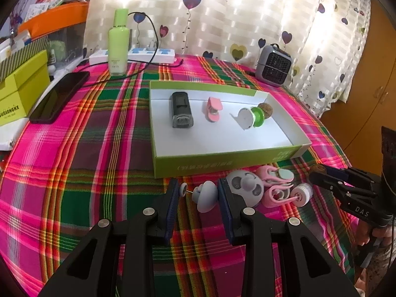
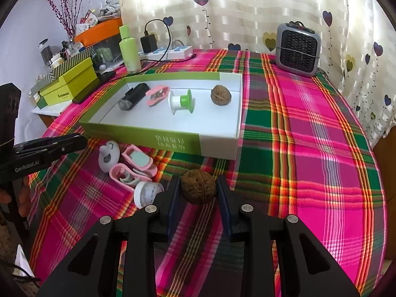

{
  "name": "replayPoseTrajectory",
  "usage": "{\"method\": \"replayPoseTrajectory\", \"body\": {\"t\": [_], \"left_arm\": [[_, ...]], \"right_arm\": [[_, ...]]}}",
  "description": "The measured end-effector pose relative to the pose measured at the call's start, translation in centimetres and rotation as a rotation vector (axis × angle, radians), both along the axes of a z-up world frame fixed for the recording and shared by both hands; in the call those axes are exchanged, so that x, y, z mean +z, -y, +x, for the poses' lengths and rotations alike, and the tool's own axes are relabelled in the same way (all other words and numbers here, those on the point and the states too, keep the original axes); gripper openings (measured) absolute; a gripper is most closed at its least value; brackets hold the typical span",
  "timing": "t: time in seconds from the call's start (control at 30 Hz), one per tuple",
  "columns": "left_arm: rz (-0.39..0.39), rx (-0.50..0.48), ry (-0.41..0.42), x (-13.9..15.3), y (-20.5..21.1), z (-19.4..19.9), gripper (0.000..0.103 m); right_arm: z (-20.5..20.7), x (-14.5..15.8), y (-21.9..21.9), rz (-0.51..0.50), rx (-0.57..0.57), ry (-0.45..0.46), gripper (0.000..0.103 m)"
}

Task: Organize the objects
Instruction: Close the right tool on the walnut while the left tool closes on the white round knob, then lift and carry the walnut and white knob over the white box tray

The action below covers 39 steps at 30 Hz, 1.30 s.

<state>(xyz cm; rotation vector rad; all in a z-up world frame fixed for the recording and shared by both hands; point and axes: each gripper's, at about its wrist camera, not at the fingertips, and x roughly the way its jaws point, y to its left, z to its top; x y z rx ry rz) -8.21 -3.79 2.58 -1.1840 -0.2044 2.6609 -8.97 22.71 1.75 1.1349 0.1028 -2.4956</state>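
- Right gripper (image 2: pixel 198 189): jaws spread to either side of a walnut (image 2: pixel 198 190) lying on the plaid cloth (image 2: pixel 309 148). The pads look very near its flanks — firm contact cannot be confirmed. Recommend closing squarely across the widest part; a round, hard shell would likely squirt out of an off-centre pinch.
- Left gripper (image 1: pixel 198 195): jaws apart around a grey mushroom-shaped piece (image 1: pixel 206 195), not clamped.
- Loose items just beyond: grey round fan (image 1: pixel 245 185), pink clips (image 1: pixel 274 185), white spool (image 1: pixel 302 194), all outside the tray.
- Green-and-white tray (image 2: pixel 173 142): holds a black device (image 2: pixel 132 96), a pink clip, a green-and-white reel (image 2: pixel 180 102) and a second walnut (image 2: pixel 221 94).
- Judgement: lift clear of the tray wall, then set down in the bare stretch — beside the matching walnut.
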Motion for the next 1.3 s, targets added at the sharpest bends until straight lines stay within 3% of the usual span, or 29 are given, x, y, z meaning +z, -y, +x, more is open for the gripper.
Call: {"method": "replayPoseTrajectory", "body": {"t": [0.73, 1.3], "left_arm": [[0.017, -0.019, -0.052, 2.6, -0.4, -2.5, 0.029], [0.000, -0.014, -0.012, 1.0, -0.7, -6.5, 0.029]], "right_arm": [[-2.6, 2.6, 2.0, -0.027, 0.029, -0.065, 0.030], [-7.3, 1.2, 3.2, -0.019, 0.020, -0.008, 0.030]]}}
